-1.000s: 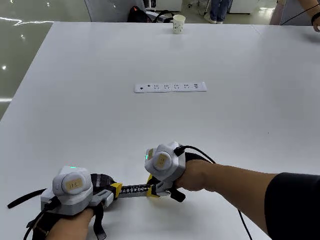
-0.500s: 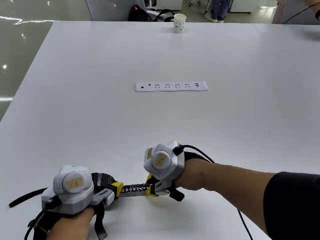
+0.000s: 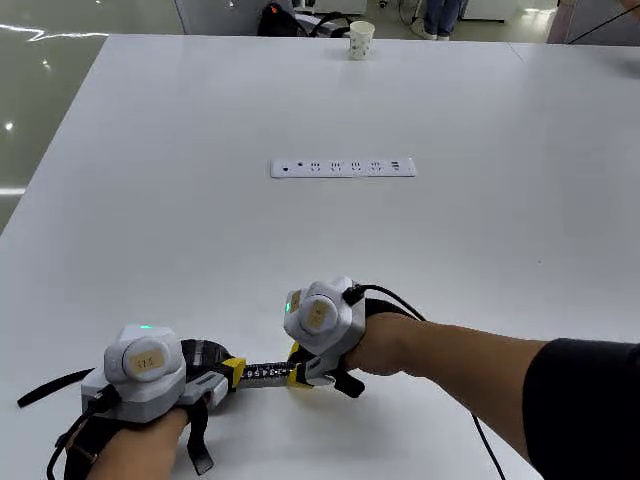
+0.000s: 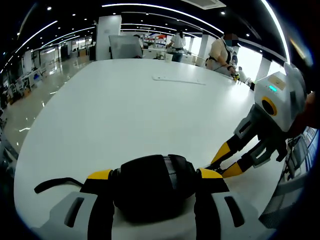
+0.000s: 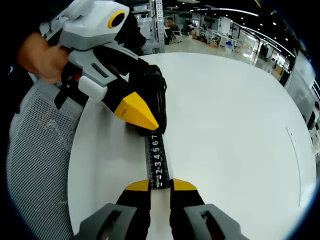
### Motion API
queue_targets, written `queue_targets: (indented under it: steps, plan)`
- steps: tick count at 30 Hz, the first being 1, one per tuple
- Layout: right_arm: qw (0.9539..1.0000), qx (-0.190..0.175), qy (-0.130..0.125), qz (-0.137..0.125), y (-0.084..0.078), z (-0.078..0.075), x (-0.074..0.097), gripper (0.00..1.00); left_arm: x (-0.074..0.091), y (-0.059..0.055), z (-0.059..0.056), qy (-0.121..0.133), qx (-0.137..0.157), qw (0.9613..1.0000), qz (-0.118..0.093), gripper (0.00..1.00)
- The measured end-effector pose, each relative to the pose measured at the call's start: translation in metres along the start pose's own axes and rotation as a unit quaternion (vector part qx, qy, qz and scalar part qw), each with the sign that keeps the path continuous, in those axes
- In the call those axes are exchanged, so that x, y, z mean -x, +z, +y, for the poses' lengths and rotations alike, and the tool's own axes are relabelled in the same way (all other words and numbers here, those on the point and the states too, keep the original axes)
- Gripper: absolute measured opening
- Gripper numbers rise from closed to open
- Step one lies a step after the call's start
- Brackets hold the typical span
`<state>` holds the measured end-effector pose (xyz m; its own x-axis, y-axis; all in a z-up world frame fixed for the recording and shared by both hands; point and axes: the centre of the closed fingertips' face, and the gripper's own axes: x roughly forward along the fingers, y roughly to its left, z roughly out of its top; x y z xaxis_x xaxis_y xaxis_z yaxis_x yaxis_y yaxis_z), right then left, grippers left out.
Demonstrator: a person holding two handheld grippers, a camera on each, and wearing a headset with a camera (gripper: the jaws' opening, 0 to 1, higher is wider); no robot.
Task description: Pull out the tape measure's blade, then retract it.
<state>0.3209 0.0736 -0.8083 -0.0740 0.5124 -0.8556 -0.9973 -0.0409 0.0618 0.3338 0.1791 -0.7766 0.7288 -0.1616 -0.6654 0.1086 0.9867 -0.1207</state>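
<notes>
Left gripper [image 4: 155,175] is clamped around the black tape measure case [image 4: 152,187], one yellow jaw on each flank, and the case sits on the white table [image 3: 480,200] at the near edge. Right gripper [image 5: 160,186] is just right of the case, jaws pinched onto the tip of the blade [image 5: 157,161]. A short run of numbered blade shows between case mouth and jaw tips.

Change over the last second: the exposed blade looks slightly shorter and the right gripper has crept a little closer to the case. It's a small shift, and the headset moved too, so it's not certain. I read this as the retract phase nearly done, with the blade being fed back under control.

Power strip [image 3: 343,167] lies well beyond the case, paper cup [image 3: 360,40] farther still.
</notes>
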Motion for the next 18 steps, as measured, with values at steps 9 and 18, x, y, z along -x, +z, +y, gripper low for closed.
queue_targets:
  steps: [9, 18]
  plan:
    - [1.0, -0.001, -0.001, -0.002, 0.0025, -0.0004, -0.002, 0.1, -0.0003, 0.0001, 0.0002, -0.001, 0.0, 1.0, 0.003, 0.6]
    - [0.9999, -0.006, -0.003, -0.009, 0.0063, 0.0003, -0.0039, 0.1, -0.0001, 0.0001, 0.0006, -0.002, 0.003, 1.0, 0.002, 0.6]
